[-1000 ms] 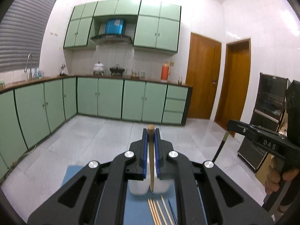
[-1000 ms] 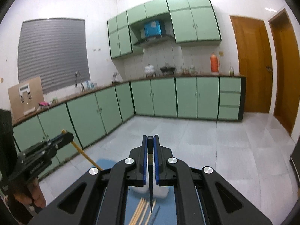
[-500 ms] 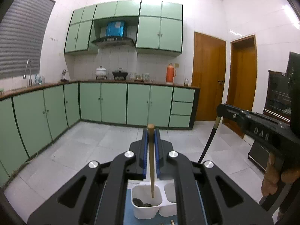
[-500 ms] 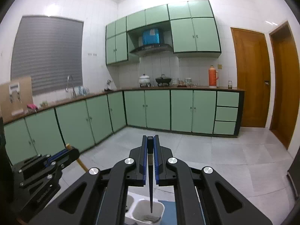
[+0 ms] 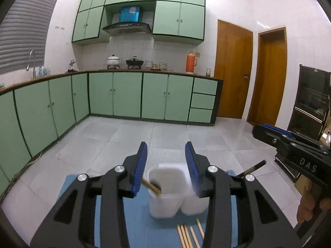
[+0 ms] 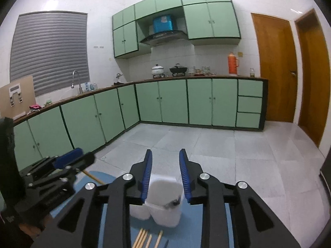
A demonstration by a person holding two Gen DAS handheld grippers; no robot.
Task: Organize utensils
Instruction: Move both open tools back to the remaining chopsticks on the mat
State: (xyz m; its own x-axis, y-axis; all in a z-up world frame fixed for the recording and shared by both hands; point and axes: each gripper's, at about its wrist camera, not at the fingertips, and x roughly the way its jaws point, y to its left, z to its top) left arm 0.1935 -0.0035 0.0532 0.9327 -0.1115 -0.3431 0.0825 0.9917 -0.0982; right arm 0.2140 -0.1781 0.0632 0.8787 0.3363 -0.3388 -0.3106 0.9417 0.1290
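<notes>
Matt white plastic cups (image 5: 164, 194), pale wooden chopsticks (image 5: 187, 236), smooth blue mat (image 5: 142, 223), glossy grey floor tiles (image 5: 124, 136)

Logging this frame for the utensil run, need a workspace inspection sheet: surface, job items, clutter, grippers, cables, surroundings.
Surface: blue mat on the work surface.
Job's things: two joined white cups; a wooden chopstick leans in the left cup, a dark chopstick leans out on the right side; loose wooden chopsticks lie on the mat in front of the cups.
Clutter: nothing seen on the mat.
Grippers: left gripper open, empty, over the cups; right gripper open, empty, over the cups.
Cables: nothing seen.
Surroundings: green cabinets, tiled floor, two wooden doors, sink tap.
</notes>
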